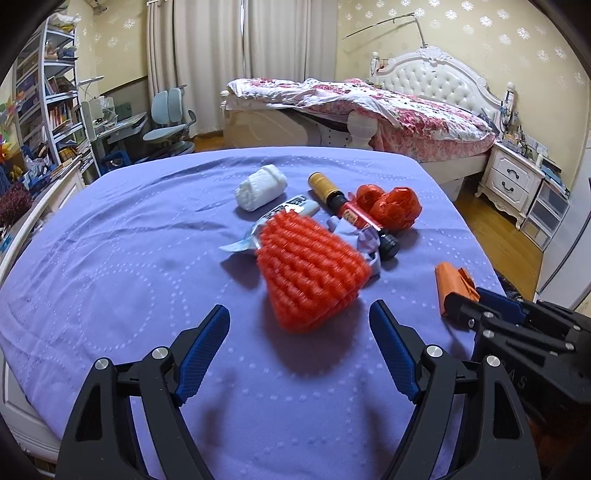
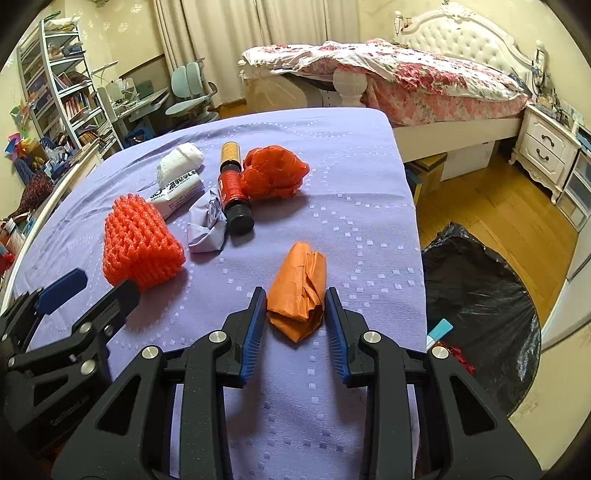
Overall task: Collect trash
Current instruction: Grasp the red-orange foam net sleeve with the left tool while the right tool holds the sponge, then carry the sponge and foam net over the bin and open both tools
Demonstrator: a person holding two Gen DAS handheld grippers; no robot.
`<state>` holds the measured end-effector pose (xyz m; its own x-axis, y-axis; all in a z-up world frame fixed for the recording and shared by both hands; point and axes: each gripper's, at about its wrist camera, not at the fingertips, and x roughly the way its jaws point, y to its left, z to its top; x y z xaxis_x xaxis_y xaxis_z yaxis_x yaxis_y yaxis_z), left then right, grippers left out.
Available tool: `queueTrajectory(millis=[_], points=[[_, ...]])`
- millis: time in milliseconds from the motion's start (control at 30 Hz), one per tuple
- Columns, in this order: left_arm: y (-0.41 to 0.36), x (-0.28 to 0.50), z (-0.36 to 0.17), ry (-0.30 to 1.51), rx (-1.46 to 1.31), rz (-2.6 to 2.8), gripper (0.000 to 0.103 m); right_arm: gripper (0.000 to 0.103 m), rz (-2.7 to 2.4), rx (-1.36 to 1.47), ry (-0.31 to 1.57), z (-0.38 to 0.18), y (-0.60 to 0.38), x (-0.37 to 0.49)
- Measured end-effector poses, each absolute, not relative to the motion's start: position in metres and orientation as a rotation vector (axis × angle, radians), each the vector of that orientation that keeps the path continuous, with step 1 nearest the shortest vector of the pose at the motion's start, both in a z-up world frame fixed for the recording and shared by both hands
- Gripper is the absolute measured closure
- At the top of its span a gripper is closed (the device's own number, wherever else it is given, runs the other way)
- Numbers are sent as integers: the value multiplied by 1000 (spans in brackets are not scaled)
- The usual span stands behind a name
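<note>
Right tool (image 2: 295,314) pinches the crumpled orange wrapper (image 2: 299,291), apparently on both sides. Left tool (image 1: 299,321) spread, red foam net (image 1: 310,269) just ahead. Lift straight, then carry to the black bag (image 2: 480,302) at right.

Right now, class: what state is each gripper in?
Left gripper: open, empty, near the red foam net.
Right gripper: closed on the orange wrapper.

Cream wallpaper (image 1: 498,33) with pale snowflake motifs covers the walls. A white tufted-headboard bed (image 1: 436,79) under a pink floral quilt (image 2: 424,77) stands beside a white nightstand (image 1: 511,181), on wood flooring (image 2: 491,206). Closed curtains (image 1: 229,55), a blue chair (image 1: 170,125) and a crowded bookshelf (image 1: 55,99) fill the far side.
</note>
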<state>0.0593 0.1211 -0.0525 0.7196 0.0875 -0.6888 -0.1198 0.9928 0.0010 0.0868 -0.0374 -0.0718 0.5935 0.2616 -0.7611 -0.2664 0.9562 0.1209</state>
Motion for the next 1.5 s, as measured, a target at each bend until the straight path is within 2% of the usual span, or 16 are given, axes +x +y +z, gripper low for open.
queueTrajectory(millis=[267, 433, 600, 1067, 1500], points=[[124, 75, -59, 787, -54, 130, 25, 71, 311, 16, 885, -72, -45, 91], [128, 74, -64, 812, -87, 88, 55, 71, 312, 15, 885, -72, -44, 91], [130, 70, -63, 806, -113, 54, 66, 71, 313, 7, 883, -72, -44, 90], [128, 46, -54, 772, -118, 38, 69, 72, 317, -12, 865, -66, -46, 72], [83, 29, -43, 736, -69, -84, 69, 72, 247, 19, 823, -52, -87, 43]])
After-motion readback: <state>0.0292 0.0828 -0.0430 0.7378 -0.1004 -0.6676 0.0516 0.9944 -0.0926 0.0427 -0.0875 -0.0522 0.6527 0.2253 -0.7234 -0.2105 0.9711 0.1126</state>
